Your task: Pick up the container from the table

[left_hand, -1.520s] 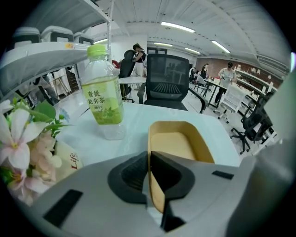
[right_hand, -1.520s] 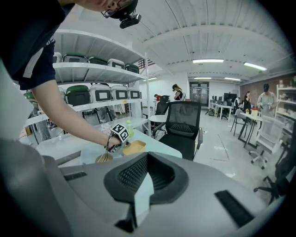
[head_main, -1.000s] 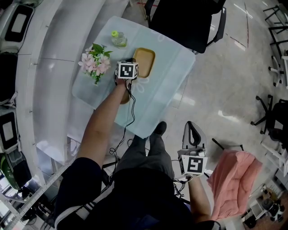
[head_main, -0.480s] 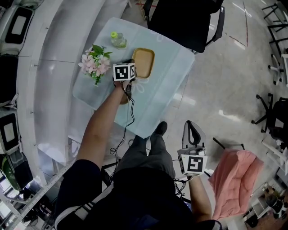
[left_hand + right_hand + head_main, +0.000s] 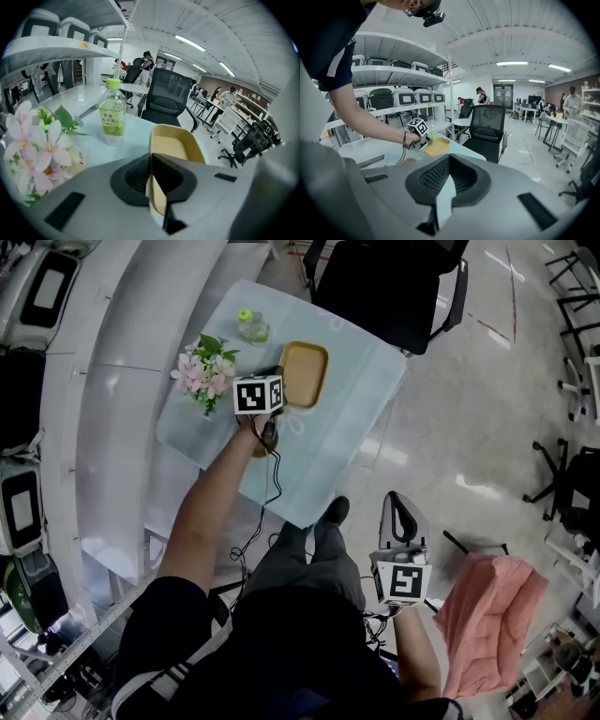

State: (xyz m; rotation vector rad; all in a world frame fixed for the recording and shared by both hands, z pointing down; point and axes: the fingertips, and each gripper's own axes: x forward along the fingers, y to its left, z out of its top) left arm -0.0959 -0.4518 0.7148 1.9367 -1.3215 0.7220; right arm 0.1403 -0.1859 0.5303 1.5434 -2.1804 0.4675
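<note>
Tan-yellow container [image 5: 303, 374], pale blue surface [image 5: 356, 418], pink flowers [image 5: 199, 373] with green leaves, clear bottle [image 5: 251, 327] with green cap, pink cloth [image 5: 487, 615].

Open office, swivel chairs [image 5: 487, 126], storage shelves [image 5: 393, 72]

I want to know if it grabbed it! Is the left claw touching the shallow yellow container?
Touching. The left gripper view shows the left claw shut on the near wall of the shallow yellow container, one pad on each side.
</note>
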